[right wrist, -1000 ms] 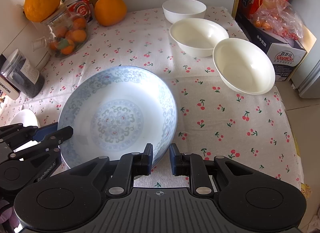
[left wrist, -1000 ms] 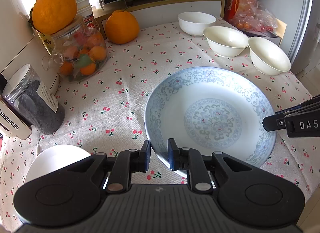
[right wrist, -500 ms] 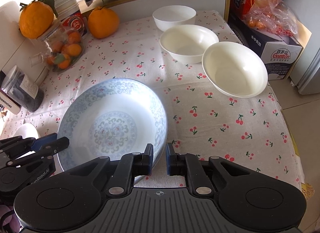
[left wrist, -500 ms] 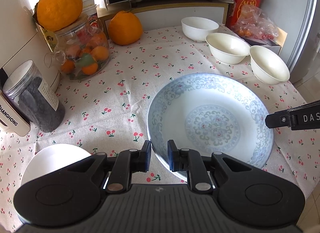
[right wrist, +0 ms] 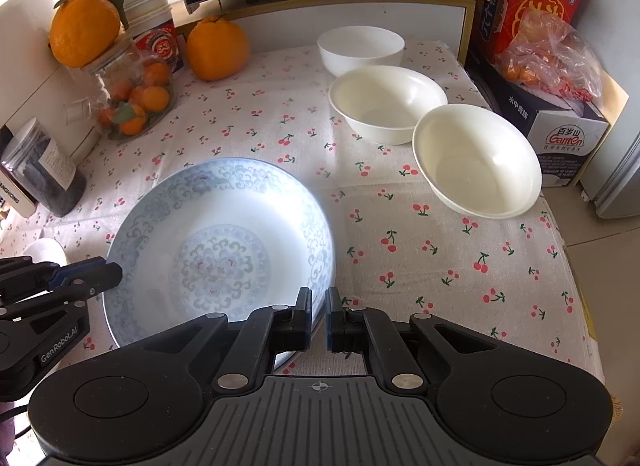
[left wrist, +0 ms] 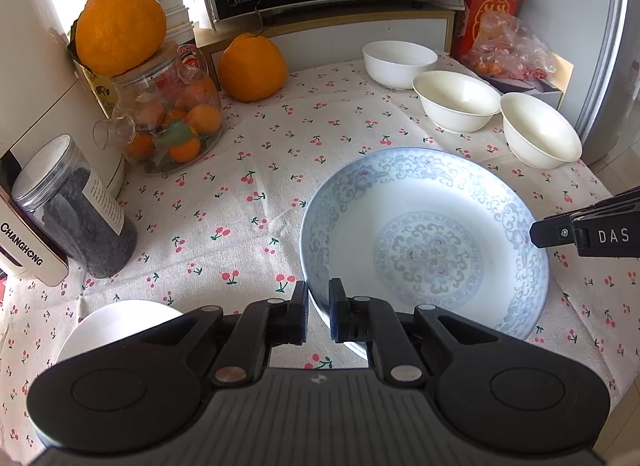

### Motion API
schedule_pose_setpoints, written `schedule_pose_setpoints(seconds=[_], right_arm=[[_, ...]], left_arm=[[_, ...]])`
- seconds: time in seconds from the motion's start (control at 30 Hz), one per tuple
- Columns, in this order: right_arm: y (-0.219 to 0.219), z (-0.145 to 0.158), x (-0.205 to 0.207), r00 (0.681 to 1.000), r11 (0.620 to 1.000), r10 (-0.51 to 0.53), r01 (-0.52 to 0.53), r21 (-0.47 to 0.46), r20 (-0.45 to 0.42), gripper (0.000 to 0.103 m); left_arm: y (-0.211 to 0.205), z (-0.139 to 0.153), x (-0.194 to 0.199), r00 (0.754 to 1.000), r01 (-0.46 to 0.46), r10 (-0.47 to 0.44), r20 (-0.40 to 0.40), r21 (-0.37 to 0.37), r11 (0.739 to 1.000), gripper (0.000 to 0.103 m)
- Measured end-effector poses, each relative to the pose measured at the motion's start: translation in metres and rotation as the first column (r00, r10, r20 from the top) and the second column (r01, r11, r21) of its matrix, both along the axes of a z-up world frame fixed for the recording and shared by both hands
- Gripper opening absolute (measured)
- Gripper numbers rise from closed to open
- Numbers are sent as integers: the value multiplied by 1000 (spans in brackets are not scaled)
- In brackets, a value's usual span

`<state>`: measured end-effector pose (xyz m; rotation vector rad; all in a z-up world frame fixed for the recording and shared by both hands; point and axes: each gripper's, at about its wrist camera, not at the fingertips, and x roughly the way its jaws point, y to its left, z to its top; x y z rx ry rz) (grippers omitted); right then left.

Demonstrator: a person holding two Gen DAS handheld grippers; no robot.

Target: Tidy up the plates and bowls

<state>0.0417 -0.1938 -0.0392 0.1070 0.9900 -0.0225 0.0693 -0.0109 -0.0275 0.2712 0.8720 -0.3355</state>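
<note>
Clearly the table (right wrist: 460, 266) with its cherry cloth carried everything. The blue-patterned plate (right wrist: 220, 242) lay near, in the middle, and three white bowls (right wrist: 476, 157) stood far right in a row, probably waiting to be stacked. The left tool (left wrist: 318, 306) and the right tool (right wrist: 319, 314) each pinched the plate's rim, jaws almost closed, to carry it level.
</note>
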Motion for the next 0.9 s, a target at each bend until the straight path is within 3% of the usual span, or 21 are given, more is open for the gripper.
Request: schedule_pose_setpoints(seconds=[0.33,0.5,0.6,0.73,0.83,0.9], right_arm=[[0,0,0,1000,1000,18,-18,2,7,10],[-7,3,1,1000,997,-1,2,82,-12,17],[-6,6,0,1000,998,-8,8,67,-7,35],[-5,14,-7,999,999,-22,21,45,27,71],[-6,22,-10,998,998,-29,26,57,50,75],[-5,27,-14,997,998,-36,32,63,71,85]], left_arm=[[1,0,2,1000,13,-13,-8,-5,1000,10],[9,2,5,998,-3,-2,-59,-69,998,24],[11,5,3,998,-6,0,-68,-89,996,30],[12,12,-3,998,3,-10,-62,-114,993,58],[15,19,-7,999,3,-10,-52,-132,991,74],[20,24,-9,999,-7,2,-36,-137,990,81]])
